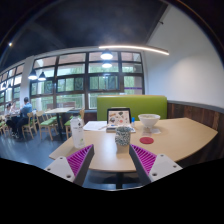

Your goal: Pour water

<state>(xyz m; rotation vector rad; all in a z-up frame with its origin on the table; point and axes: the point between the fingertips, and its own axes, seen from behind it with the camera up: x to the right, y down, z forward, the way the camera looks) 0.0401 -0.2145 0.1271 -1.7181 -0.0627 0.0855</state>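
Cafeteria-type room with big windows, and a pale counter (175, 135) up front with the pour-water stuff on it.

Gripper view, only one we get: the gripper (112, 158) hangs short of the counter with its fingers spread wide and nothing between them. Pink pads (79, 157) face inward. Just ahead, roughly centred between the fingers, stands a small patterned cup (122, 137). Left of it is a white bottle-ish container (77, 130), a white bowl (149, 121) sits to the right, and a box (118, 117) is behind near the green bench (130, 103). People sit at tables far off left. Looks like the approach step to me, nothing grabbed yet. Next move probably means closing in and pinching whichever vessel holds water; can't tell which one does.
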